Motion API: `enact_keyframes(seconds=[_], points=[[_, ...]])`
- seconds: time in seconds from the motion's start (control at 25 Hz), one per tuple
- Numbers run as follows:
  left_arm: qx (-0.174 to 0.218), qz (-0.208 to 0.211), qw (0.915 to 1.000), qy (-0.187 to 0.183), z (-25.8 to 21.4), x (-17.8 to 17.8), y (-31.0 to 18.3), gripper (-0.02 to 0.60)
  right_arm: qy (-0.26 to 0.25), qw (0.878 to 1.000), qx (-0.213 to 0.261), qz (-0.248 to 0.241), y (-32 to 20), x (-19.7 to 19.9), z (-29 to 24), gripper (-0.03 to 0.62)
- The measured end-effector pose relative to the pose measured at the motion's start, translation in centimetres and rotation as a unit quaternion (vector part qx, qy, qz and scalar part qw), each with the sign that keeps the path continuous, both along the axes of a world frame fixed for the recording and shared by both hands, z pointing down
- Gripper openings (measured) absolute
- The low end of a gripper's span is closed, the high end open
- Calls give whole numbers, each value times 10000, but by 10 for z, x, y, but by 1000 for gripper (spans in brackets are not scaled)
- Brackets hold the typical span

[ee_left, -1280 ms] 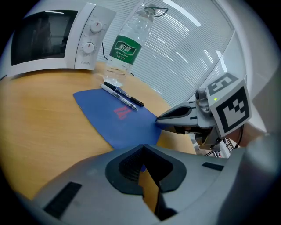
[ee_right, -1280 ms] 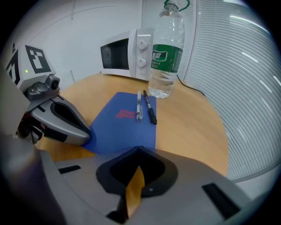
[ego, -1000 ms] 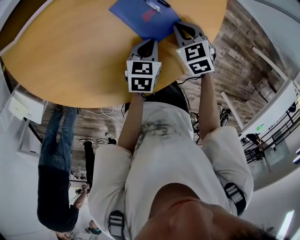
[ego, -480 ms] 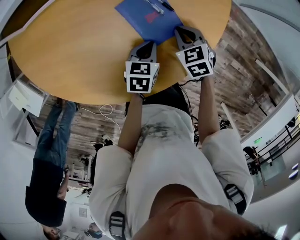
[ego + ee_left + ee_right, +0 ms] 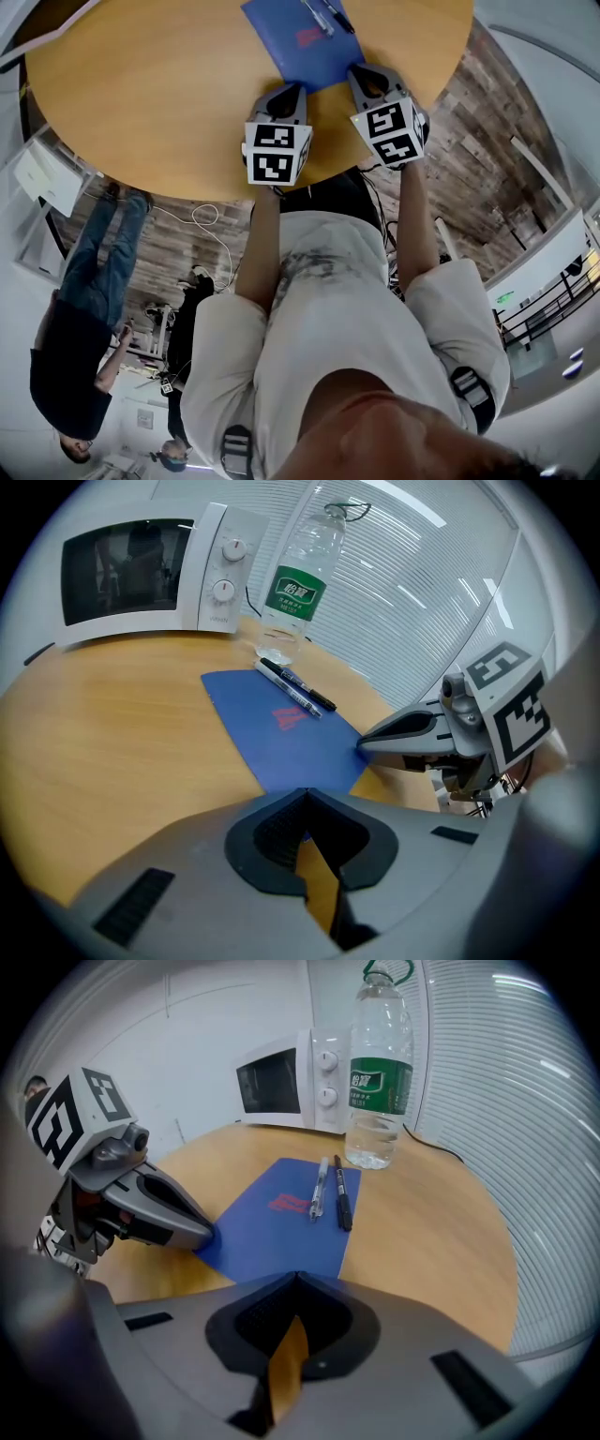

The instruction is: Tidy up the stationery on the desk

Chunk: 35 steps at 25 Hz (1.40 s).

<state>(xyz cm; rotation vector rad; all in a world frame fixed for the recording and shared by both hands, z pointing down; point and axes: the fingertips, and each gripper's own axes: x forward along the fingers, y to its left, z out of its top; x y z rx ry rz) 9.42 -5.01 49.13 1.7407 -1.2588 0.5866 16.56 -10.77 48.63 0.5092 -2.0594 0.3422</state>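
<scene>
The clear plastic water bottle (image 5: 302, 569) near the far edge of the round wooden desk (image 5: 112, 742) wears a green label (image 5: 296, 596) with white Chinese characters that look like 怡宝. The red print (image 5: 287, 716) on the flat blue folder (image 5: 272, 752) is too small to read.

It looks like an office, perhaps a break corner. A round wooden desk (image 5: 141, 94) carries a white microwave (image 5: 141, 574) and a water bottle (image 5: 300, 583), alongside a blue folder (image 5: 305, 47) and two pens (image 5: 342, 1199). Slatted blinds (image 5: 525, 1147) cover the window wall. Cables (image 5: 202, 217) trail over the wood-plank floor (image 5: 469, 141), and a person (image 5: 94, 300) in jeans stands nearby.
</scene>
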Motion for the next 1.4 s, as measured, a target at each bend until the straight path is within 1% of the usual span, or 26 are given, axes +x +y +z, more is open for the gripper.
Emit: enact_keyframes(seconds=[0.4,0.8,1.0,1.4], points=[[-10,-39,10000,-52,1,-25,13,9,37,9997,-136,-177,24,-18,3,63],[36,150,9999,-5,0,-57,37,9,96,9998,-134,-54,54,-48,3,63],[33,147,9999,-43,-1,-74,48,9,77,9998,-158,-36,66,-64,0,63],[10,102,9999,-66,1,-105,67,9,84,9995,-246,-167,91,-91,4,63]])
